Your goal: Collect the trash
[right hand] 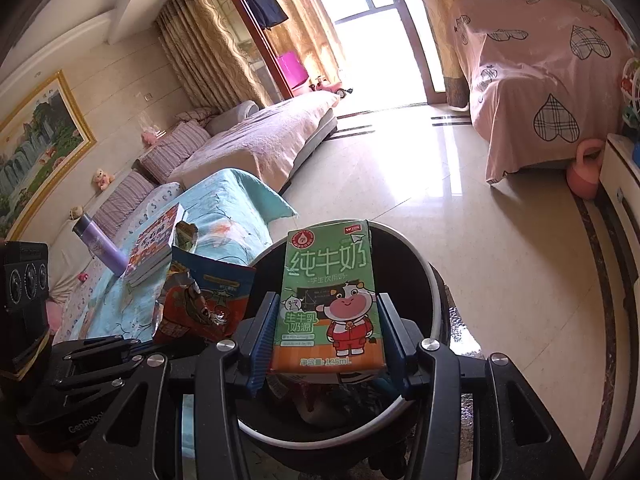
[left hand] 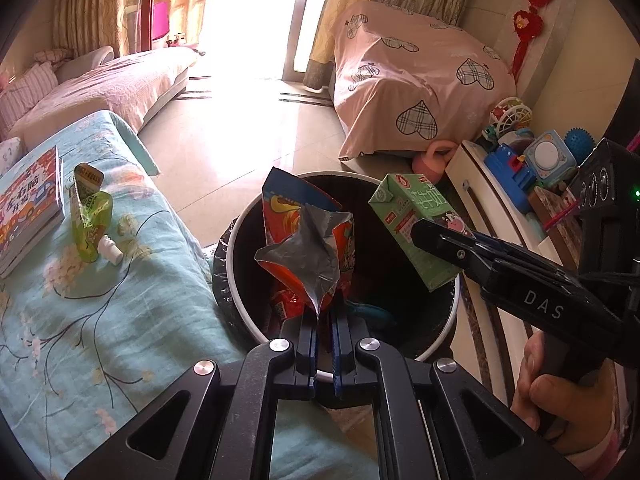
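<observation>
The left gripper (left hand: 324, 320) is pinched tight on the crumpled bottom edge of a snack bag (left hand: 308, 240), red and blue outside and silver inside, and holds it upright over the mouth of the bin (left hand: 240, 240). The right gripper (right hand: 326, 338) stands part open, its blue pads pressed on both sides of a green milk carton (right hand: 330, 300), which it holds upright over the same bin (right hand: 434, 280). From the left camera the carton (left hand: 412, 224) shows at the bin's right side, gripped near its lower end, with the right gripper (left hand: 424, 236) reaching in from the right and a hand (left hand: 560, 408) on its handle; more red wrappers lie in the bottom of the bin. That view alone shows a green spout pouch (left hand: 90, 220) with a white cap lying on the blue flowered cloth (left hand: 120, 320) next to a book (left hand: 28, 208), and a shelf of toys (left hand: 532, 160) to the right. The right camera shows the carton's front with its cartoon cow, the bag (right hand: 204, 304) to its left, the left gripper's body low in the left corner, a purple bottle (right hand: 100, 248) lying beside the book (right hand: 156, 244), and a framed landscape (right hand: 36, 148) on the wall.
</observation>
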Demonstrator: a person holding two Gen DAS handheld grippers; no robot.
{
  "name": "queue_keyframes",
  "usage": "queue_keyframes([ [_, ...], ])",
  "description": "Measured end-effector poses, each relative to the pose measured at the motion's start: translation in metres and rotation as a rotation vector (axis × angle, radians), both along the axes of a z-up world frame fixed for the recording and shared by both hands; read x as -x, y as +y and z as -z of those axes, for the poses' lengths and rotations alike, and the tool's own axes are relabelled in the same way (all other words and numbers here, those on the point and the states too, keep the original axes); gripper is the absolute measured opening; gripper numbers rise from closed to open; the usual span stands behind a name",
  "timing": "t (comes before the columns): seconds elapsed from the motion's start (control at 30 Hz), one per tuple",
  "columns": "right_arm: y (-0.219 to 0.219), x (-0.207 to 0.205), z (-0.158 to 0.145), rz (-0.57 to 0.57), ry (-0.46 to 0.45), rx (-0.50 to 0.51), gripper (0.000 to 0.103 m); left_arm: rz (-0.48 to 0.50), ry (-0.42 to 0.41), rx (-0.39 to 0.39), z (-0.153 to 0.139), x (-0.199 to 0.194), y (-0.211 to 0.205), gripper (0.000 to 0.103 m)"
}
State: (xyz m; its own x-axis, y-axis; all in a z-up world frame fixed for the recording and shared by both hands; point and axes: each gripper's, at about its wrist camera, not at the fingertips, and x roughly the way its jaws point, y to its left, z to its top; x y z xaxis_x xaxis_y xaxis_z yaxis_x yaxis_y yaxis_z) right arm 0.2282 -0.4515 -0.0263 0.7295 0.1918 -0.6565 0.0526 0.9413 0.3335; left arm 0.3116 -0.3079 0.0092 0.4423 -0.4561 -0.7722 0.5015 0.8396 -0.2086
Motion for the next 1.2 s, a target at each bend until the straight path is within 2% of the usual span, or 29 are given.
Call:
queue_keyframes([
  [0.3,0.001,-0.003,0.004,-0.003,0.021,0.005,0.049,0.000,0.015,-0.007,0.004,-0.002,-0.005,0.005],
  [0.37,-0.001,-0.005,0.006,0.004,0.026,-0.006,0.050,-0.002,0.025,-0.013,0.005,-0.003,-0.006,0.014],
  [0.43,-0.005,-0.005,0.006,0.012,0.027,-0.029,0.052,-0.035,0.017,-0.024,0.003,-0.005,-0.002,0.051],
  [0.53,-0.008,-0.002,0.001,0.024,0.015,-0.038,0.052,-0.051,-0.007,-0.003,-0.004,-0.001,0.007,0.054],
  [0.63,-0.005,0.006,-0.005,0.029,-0.006,-0.048,0.063,-0.066,-0.010,0.020,-0.006,0.009,0.020,0.056],
  [0.8,0.017,0.033,-0.015,0.013,-0.063,-0.066,0.092,-0.126,-0.038,0.058,-0.007,0.039,0.058,0.067],
  [0.87,0.030,0.046,-0.017,0.003,-0.078,-0.064,0.093,-0.159,-0.064,0.085,-0.008,0.059,0.077,0.069],
  [0.93,0.042,0.057,-0.018,0.003,-0.084,-0.062,0.095,-0.191,-0.114,0.097,-0.010,0.082,0.097,0.078],
  [1.03,0.062,0.076,-0.021,-0.007,-0.113,-0.051,0.099,-0.234,-0.169,0.104,-0.014,0.113,0.122,0.086],
  [1.2,0.097,0.109,-0.024,-0.042,-0.162,-0.004,0.101,-0.288,-0.262,0.091,-0.015,0.166,0.154,0.088],
])
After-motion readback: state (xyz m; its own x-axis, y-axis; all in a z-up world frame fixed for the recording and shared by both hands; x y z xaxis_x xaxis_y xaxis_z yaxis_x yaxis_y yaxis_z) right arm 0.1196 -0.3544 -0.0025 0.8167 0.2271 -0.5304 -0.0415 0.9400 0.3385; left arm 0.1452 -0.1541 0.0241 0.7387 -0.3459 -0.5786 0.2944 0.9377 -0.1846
